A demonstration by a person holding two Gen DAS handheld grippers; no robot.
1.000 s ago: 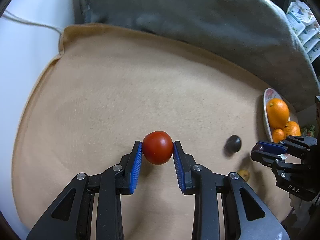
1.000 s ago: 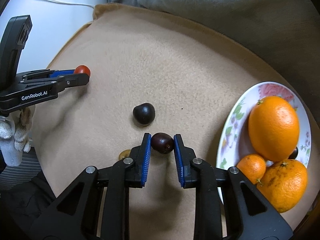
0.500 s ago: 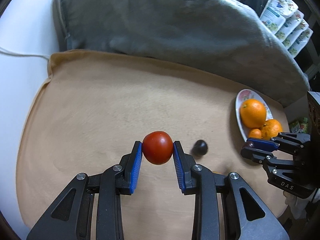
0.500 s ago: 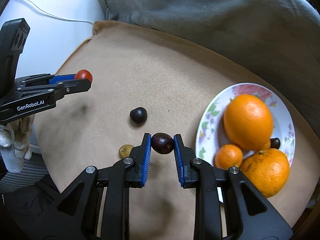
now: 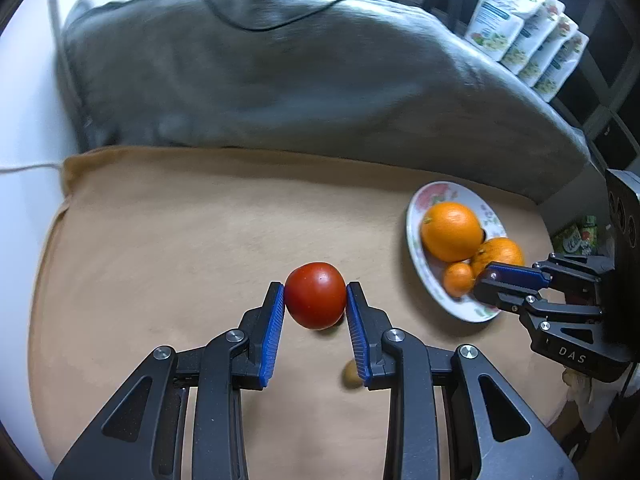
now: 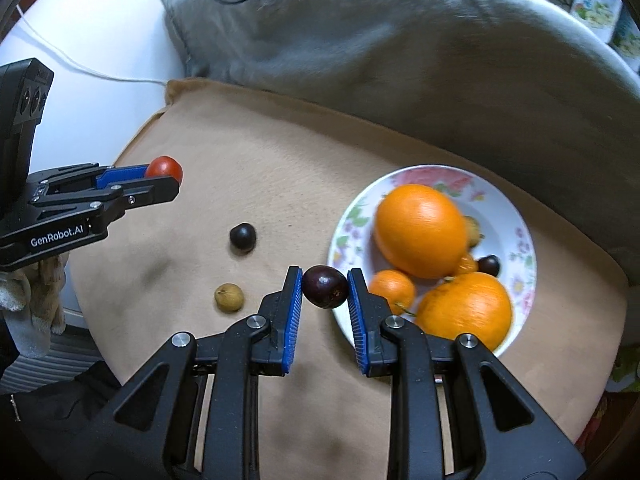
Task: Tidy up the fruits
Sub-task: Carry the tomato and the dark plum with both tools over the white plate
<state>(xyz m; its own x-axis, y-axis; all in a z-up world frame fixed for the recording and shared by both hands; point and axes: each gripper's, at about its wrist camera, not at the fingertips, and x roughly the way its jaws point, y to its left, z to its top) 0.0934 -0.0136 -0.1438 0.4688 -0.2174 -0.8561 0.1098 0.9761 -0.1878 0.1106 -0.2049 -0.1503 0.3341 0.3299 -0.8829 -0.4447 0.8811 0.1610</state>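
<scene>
My left gripper (image 5: pixel 315 300) pinches the tomato (image 5: pixel 315 294) clear of the cloth (image 5: pixel 180 240); my right gripper (image 6: pixel 325 286) pinches a plum (image 6: pixel 325 286) at the plate (image 6: pixel 516 236) rim — both bound there, I judge.

one red tomato (image 6: pixel 164 167), three oranges (image 6: pixel 420 230) on one floral plate (image 6: pixel 520 240), three dark plums (image 6: pixel 324 286), two small tan fruits (image 6: pixel 229 297), two grippers (image 6: pixel 324 300), one tan cushion (image 6: pixel 280 160), one grey blanket (image 6: pixel 400 40).
</scene>
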